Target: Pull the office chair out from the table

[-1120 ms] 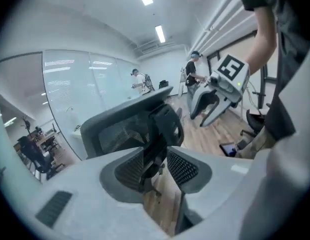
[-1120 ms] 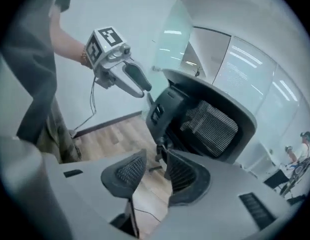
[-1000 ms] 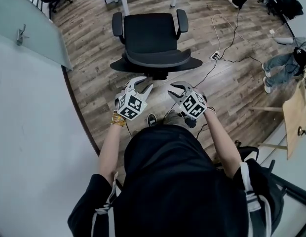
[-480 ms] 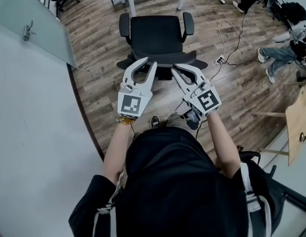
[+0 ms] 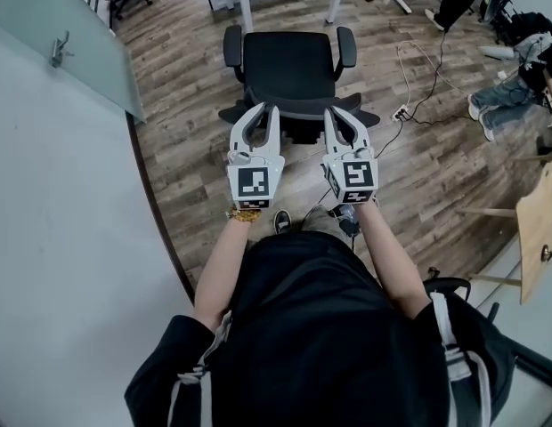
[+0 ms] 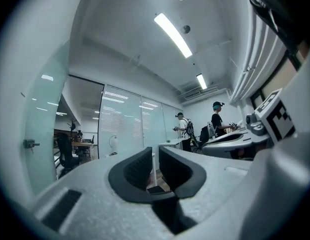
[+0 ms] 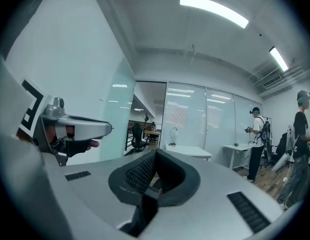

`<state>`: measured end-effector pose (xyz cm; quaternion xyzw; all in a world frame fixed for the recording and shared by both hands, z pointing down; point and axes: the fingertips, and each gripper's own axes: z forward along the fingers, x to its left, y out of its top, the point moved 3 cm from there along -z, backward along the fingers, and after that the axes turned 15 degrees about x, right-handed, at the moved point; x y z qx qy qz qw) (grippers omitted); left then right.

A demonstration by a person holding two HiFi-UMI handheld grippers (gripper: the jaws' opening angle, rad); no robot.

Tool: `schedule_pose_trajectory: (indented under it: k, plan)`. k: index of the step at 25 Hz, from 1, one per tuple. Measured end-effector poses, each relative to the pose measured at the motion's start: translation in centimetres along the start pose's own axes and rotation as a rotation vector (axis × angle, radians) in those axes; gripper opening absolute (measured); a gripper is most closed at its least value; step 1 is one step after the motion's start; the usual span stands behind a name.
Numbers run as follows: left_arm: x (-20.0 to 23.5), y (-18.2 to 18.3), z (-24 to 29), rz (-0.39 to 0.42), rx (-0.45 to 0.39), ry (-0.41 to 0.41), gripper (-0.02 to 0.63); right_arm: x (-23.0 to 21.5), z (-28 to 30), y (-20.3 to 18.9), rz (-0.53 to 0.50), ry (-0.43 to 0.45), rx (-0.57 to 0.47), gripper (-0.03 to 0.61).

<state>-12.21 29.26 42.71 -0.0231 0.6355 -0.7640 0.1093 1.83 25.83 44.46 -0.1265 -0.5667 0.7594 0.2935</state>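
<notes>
The black office chair (image 5: 289,65) stands on the wood floor, its seat turned toward the white table legs (image 5: 245,3) at the top of the head view. Both grippers are held up level, side by side, between me and the chair's backrest, touching nothing. The left gripper (image 5: 268,109) is closing, with a thin gap left between its pads (image 6: 140,166) and nothing in it. The right gripper (image 5: 335,114) is shut and empty, its pads (image 7: 142,174) pressed together. Neither gripper view shows the chair.
A white wall and a glass partition (image 5: 53,25) run along the left. Cables and a power strip (image 5: 401,111) lie on the floor to the right of the chair. A person sits on the floor (image 5: 512,92) at far right; others stand by desks (image 6: 217,121).
Both grippers have risen from pointing down behind the chair to level, side by side. Their jaws went from wide open to nearly or fully closed. The chair has stayed put.
</notes>
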Motion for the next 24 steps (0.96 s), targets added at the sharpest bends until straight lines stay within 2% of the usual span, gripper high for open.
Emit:
schedule_pose_trajectory:
  k: [10,19,24]
  plan:
    - [0.7,-1.9,-1.0,-0.007,0.032,0.002,0.055,1.0,-0.7,-0.9,0.007,0.006,0.016,0.005]
    - [2.1,-3.1,-1.2,-0.025,0.057,0.014,0.055,0.1,-0.8,-1.4,0.017,-0.03,0.042,0.005]
    - [3.0,-4.7,-1.5,-0.011,0.097,0.024,0.055,-0.8,-1.2,-2.4,0.069,-0.045,0.079,0.005]
